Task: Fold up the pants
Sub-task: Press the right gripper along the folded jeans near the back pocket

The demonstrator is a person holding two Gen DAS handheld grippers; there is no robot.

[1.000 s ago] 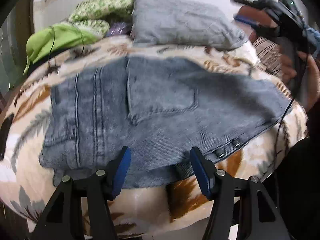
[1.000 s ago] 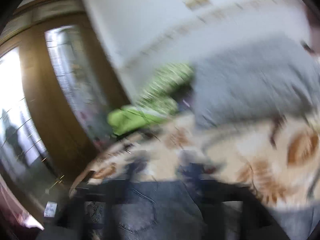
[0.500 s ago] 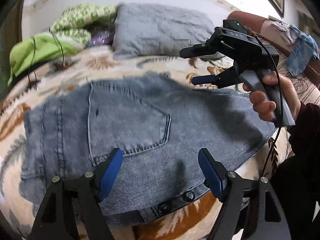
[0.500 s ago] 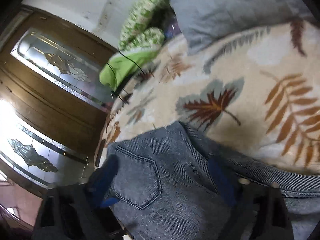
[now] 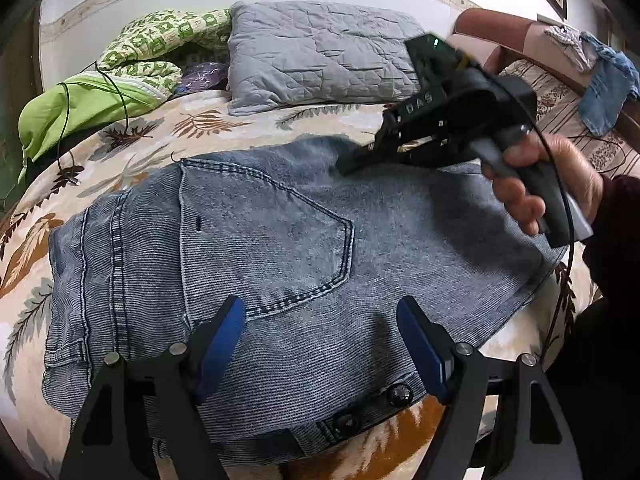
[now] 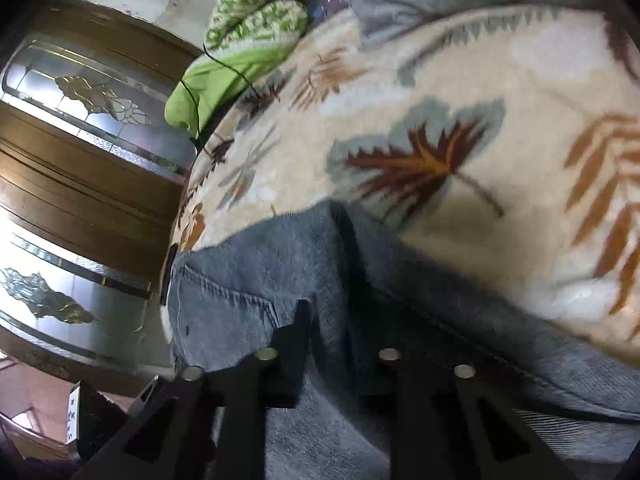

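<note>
Your right hand-held gripper (image 5: 352,164) had just been closing and pinched the far edge of the denim pants (image 5: 280,264), which lay crosswise on the bed (image 5: 224,120). Your left hand-held gripper (image 5: 320,344) hovered open over the near waistband, nearer you.
</note>
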